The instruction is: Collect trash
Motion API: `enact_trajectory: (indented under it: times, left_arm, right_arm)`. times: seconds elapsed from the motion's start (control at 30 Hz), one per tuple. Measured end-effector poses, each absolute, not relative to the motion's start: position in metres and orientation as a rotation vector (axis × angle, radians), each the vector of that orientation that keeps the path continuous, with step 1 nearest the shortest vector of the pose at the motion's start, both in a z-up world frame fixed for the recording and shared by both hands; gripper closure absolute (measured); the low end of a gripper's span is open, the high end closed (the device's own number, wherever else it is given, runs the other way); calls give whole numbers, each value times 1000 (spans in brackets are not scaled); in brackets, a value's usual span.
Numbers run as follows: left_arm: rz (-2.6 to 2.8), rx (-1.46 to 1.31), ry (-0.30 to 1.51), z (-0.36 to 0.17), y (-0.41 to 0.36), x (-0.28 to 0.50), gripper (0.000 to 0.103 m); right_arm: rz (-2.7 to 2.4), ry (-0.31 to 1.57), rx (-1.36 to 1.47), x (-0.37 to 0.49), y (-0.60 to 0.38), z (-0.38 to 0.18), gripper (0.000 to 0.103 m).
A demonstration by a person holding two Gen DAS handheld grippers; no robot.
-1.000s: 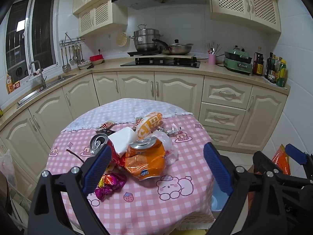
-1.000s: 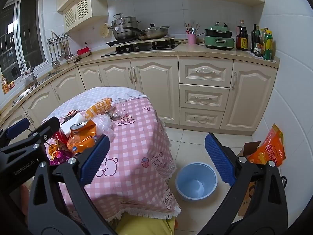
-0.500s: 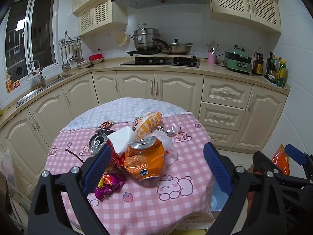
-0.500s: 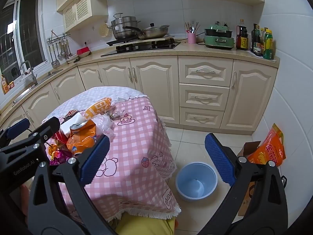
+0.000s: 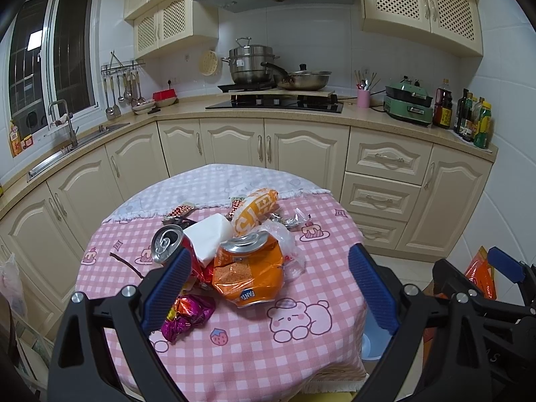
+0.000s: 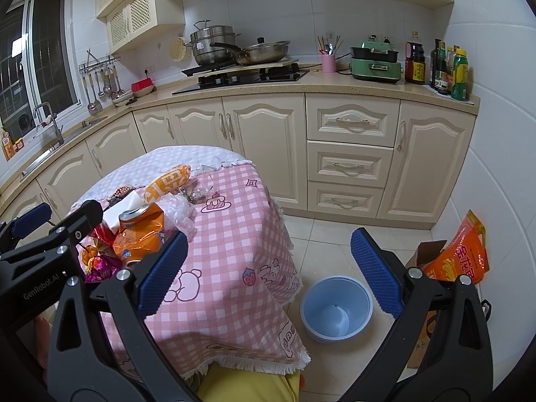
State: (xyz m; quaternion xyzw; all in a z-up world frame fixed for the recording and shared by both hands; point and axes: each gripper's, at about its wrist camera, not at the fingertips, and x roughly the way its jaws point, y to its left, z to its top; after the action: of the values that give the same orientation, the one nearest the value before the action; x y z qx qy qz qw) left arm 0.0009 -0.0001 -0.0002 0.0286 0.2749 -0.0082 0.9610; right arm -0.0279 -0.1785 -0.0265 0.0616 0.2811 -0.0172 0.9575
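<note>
Left wrist view: crushed orange can [image 5: 248, 268] stands tilted, top facing away-left.

Hidden and cut-off parts

The left gripper's near finger [image 5: 165, 286] covers the lower side of the red can [image 5: 167, 244] and part of the purple wrapper [image 5: 187, 313]; the blue bin [image 5: 370, 345] shows only as a sliver behind the bench [image 5: 268, 351] edge; bottle labels [image 6: 415, 67] are too small to read; the cardboard box [image 6: 423, 331] is largely hidden by the right finger
</note>
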Motion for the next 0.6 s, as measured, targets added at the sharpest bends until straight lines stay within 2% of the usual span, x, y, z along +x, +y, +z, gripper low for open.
enact_trajectory:
  times: [0.6]
  left_arm:
    - [58,-35,658,-43,65,13,11]
  right_arm:
    - [97,714,67,6,-117,-64,7]
